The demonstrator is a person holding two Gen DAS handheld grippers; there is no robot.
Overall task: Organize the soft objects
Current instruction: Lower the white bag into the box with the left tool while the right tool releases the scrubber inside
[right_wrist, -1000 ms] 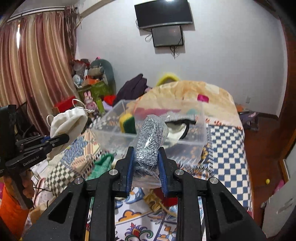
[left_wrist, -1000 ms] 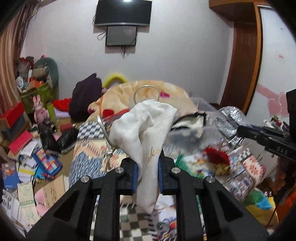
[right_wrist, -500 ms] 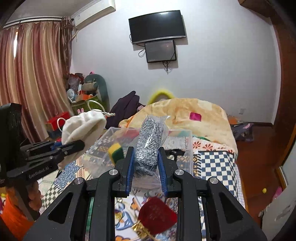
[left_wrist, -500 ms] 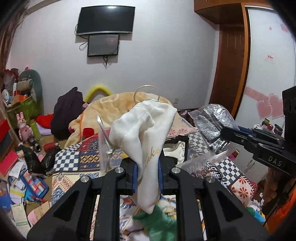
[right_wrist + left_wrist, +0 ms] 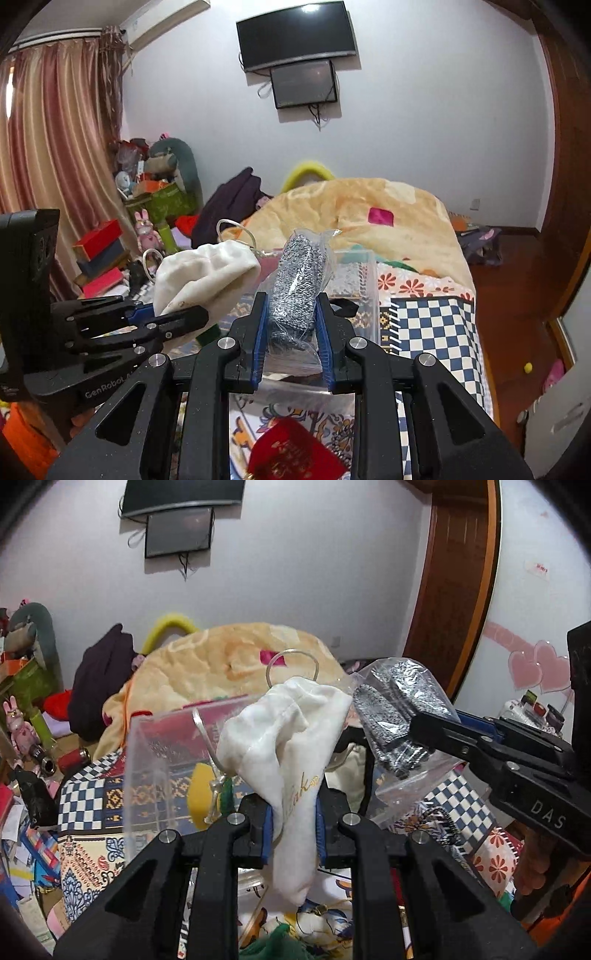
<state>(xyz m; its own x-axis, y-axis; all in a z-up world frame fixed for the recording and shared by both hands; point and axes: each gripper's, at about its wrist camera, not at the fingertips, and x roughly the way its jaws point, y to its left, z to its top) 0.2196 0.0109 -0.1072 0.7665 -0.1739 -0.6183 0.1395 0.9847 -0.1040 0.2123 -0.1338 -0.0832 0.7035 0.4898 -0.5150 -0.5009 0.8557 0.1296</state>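
My left gripper is shut on a white drawstring pouch and holds it up in front of a clear plastic bin on the bed. My right gripper is shut on a clear bag of grey knitted fabric. In the left wrist view the right gripper comes in from the right with the grey bag beside the pouch. In the right wrist view the left gripper holds the pouch at the left. A yellow sponge lies in the bin.
A patterned quilt and an orange blanket cover the bed. A red pouch and a green cloth lie on the quilt below the grippers. Clutter fills the floor at the left. A wooden door stands at the right.
Both grippers have moved forward, closer to the clear bin and to each other. The pouch and the grey bag now hang side by side over the bin's near side.
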